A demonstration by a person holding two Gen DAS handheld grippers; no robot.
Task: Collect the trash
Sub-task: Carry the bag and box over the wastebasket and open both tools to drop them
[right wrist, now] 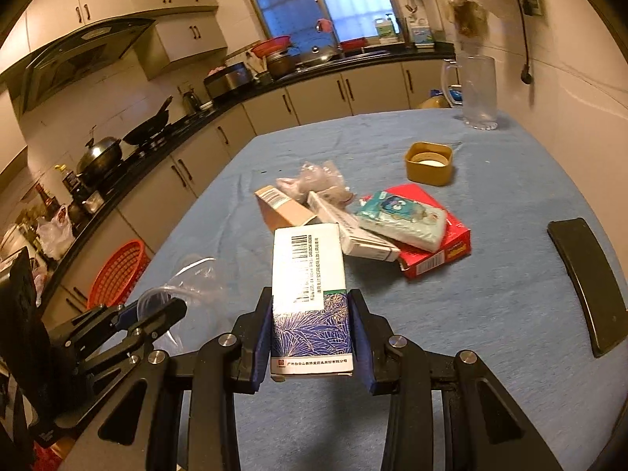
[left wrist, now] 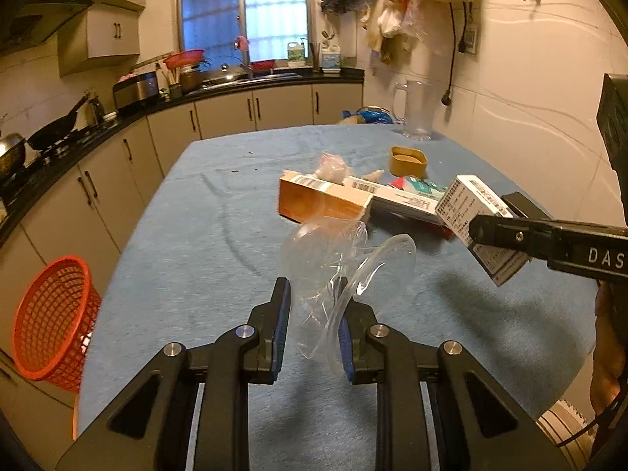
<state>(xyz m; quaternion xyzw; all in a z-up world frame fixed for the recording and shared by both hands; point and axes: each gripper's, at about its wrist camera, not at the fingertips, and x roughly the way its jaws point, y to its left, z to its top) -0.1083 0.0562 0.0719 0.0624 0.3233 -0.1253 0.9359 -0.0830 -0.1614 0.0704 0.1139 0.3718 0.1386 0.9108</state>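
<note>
My left gripper [left wrist: 313, 294] is shut on a crumpled clear plastic container [left wrist: 333, 271], held above the blue tablecloth [left wrist: 219, 212]. In the right wrist view that gripper [right wrist: 157, 308] and its clear plastic container [right wrist: 196, 278] show at the lower left. My right gripper [right wrist: 310, 306] is shut on a white and blue carton [right wrist: 308, 290], lifted off the table; the same carton [left wrist: 481, 219] appears at the right of the left wrist view. Further trash lies mid-table: a tan box [right wrist: 280, 208], a white box [right wrist: 353, 231], a tissue pack [right wrist: 402, 218] on a red box [right wrist: 435, 247], and a crumpled bag [right wrist: 314, 180].
An orange mesh basket [left wrist: 53, 322] stands on the floor left of the table, by the cabinets. A tan cup [right wrist: 429, 163] and a glass pitcher [right wrist: 475, 90] stand at the table's far end. A black flat object [right wrist: 588, 282] lies at the right edge.
</note>
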